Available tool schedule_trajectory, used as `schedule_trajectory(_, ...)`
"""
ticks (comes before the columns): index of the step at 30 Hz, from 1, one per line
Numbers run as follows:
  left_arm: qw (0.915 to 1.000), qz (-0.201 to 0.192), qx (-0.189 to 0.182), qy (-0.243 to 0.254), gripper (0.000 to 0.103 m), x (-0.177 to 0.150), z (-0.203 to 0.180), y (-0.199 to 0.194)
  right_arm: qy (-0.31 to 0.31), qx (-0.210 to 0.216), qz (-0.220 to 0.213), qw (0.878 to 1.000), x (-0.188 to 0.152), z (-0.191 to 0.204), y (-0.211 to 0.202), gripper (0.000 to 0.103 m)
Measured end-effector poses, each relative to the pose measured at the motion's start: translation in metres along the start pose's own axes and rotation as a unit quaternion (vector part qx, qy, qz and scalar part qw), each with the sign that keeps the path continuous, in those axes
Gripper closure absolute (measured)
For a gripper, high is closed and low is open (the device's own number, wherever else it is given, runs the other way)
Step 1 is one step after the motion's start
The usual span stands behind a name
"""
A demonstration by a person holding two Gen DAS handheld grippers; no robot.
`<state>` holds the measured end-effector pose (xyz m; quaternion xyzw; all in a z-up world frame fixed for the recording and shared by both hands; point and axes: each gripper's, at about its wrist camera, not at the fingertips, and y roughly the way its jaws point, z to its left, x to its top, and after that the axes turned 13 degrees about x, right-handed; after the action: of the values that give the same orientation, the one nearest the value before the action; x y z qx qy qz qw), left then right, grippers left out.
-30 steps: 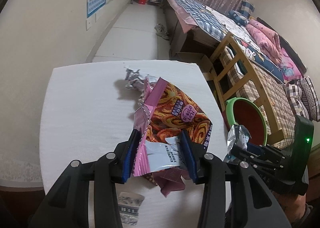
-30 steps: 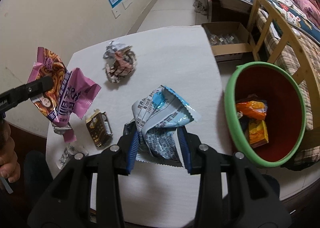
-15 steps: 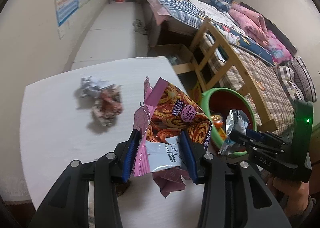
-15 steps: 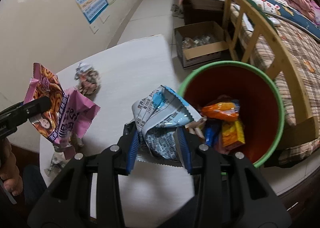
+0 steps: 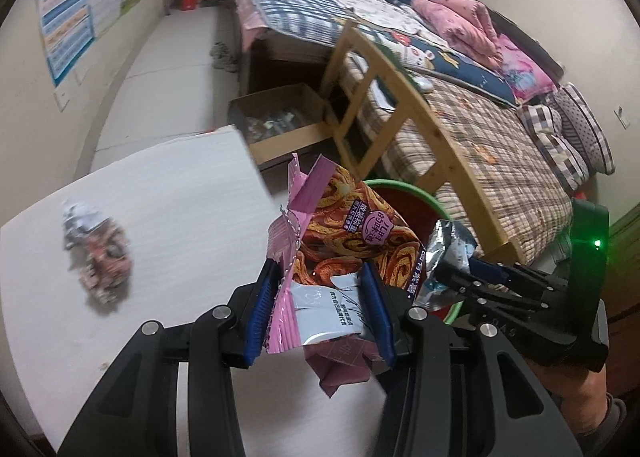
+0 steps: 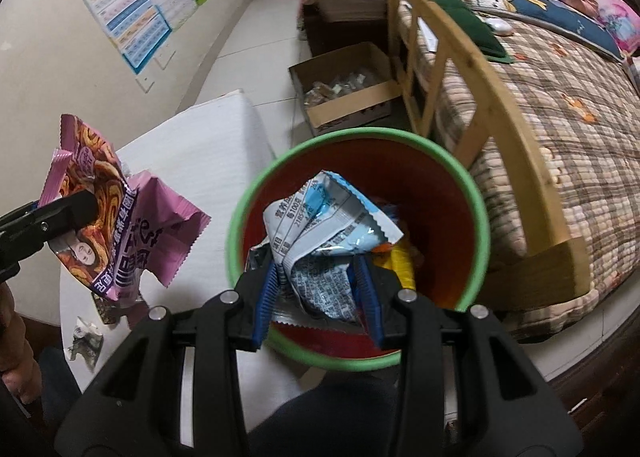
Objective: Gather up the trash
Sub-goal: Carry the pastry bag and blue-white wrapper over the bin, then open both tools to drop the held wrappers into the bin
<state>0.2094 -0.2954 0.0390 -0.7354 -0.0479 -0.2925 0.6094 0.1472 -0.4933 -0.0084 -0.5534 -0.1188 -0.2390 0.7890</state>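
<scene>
My left gripper [image 5: 320, 307] is shut on a pink and orange snack bag [image 5: 344, 241], held above the white table's right edge; the same pink bag [image 6: 116, 225] hangs at the left of the right wrist view. My right gripper [image 6: 318, 289] is shut on a blue and white wrapper [image 6: 320, 225], directly over the open mouth of the green-rimmed red bin [image 6: 472, 193]. In the left wrist view the right gripper [image 5: 460, 277] holds the wrapper's silver side [image 5: 448, 253] over the bin [image 5: 400, 189]. A crumpled wrapper ball [image 5: 100, 253] lies on the table [image 5: 180, 217].
Orange and yellow packets [image 6: 400, 257] lie inside the bin. Small wrappers [image 6: 86, 341] rest near the table's front left corner. An open cardboard box [image 6: 348, 97] stands on the floor beyond the bin, beside a wooden bed frame [image 6: 460, 69].
Both grippers swept to the right with their bags. The blue wrapper went from above the table to above the bin's mouth. The pink bag reached the table's right edge.
</scene>
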Motion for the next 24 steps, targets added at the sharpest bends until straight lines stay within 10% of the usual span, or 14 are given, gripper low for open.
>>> schedule_trajectory(24, 0.9992, 0.006, 0.018, 0.034, 0.062, 0.035, -0.075, 0.039, 0.013, -0.010, 0.014, 1.000, 0.011, -0.057, 0.008, 0.066)
